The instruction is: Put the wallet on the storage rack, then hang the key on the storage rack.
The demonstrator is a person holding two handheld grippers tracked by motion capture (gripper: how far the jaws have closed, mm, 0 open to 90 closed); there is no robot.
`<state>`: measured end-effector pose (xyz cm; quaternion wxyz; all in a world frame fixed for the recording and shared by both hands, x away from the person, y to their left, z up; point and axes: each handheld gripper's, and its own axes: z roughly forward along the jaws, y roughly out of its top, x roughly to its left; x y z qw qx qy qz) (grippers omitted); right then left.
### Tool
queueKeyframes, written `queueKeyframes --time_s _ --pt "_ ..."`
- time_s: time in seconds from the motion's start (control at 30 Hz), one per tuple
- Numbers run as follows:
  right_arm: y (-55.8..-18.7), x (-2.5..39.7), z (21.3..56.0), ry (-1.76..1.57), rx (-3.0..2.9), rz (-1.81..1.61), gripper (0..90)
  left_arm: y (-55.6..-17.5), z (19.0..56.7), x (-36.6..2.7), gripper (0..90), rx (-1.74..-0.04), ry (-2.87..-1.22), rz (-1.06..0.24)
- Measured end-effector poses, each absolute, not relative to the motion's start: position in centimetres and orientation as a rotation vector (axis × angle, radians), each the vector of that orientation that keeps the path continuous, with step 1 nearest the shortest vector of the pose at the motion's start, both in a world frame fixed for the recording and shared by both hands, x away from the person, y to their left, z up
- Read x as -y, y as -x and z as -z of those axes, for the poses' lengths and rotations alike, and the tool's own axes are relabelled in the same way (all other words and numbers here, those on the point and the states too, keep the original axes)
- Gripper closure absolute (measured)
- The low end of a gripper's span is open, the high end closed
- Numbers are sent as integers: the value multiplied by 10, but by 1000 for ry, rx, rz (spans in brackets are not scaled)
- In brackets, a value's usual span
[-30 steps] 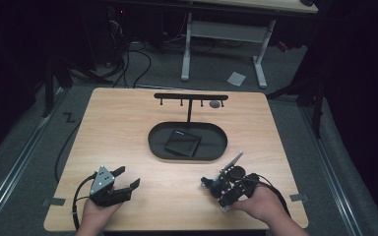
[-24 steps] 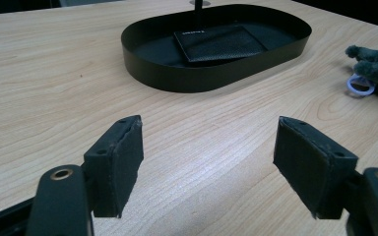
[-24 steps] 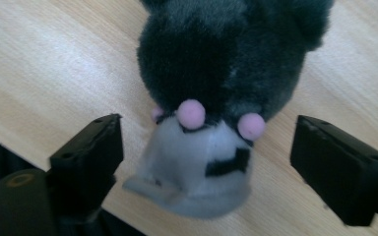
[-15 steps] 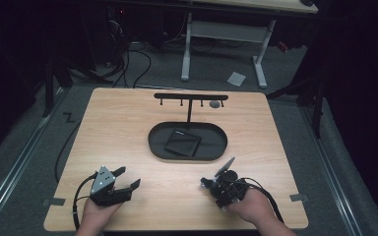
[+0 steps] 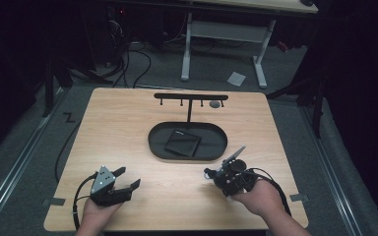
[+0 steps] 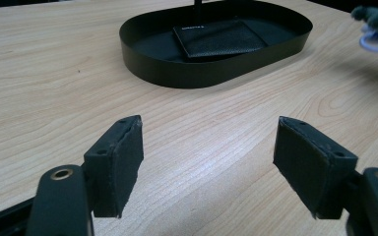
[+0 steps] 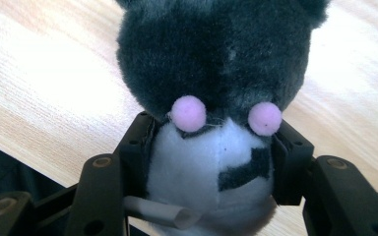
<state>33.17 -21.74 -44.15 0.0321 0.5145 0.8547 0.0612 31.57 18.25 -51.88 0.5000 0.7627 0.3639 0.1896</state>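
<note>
On the bench: black oval tray, mid-bench, below a hook stand.
Tray contents: flat black wallet.
Left gripper: jaws wide, empty, near front edge.
Right gripper: jaws clamping plush toy by its white belly, above the bench.

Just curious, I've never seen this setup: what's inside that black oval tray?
Inside the black oval tray lies a flat black wallet, beside the foot of the hook stand. Anything beneath the wallet is covered.

Light wooden table, black oval tray at centre, black T-shaped stand behind it
</note>
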Motion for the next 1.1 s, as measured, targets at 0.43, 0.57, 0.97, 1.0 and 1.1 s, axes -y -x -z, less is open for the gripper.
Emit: queueKeyframes --time_s 0.43,0.57,0.97,1.0,1.1 --pt "-349 228 418 -1613 -2558 -267 477 -316 519 -184 275 -887 -1845 -449" --pt "-356 233 405 -1626 -2537 -256 476 -316 519 -183 275 -885 -1848 -449" --pt "-370 235 379 -1629 -2507 -245 476 -315 520 -184 275 -897 -1844 -439" --pt "-371 235 377 -1631 -2504 -240 476 -315 520 -184 275 -899 -1841 -436" --pt "-374 236 368 -1633 -2501 -258 476 -315 520 -184 275 -904 -1837 -435"
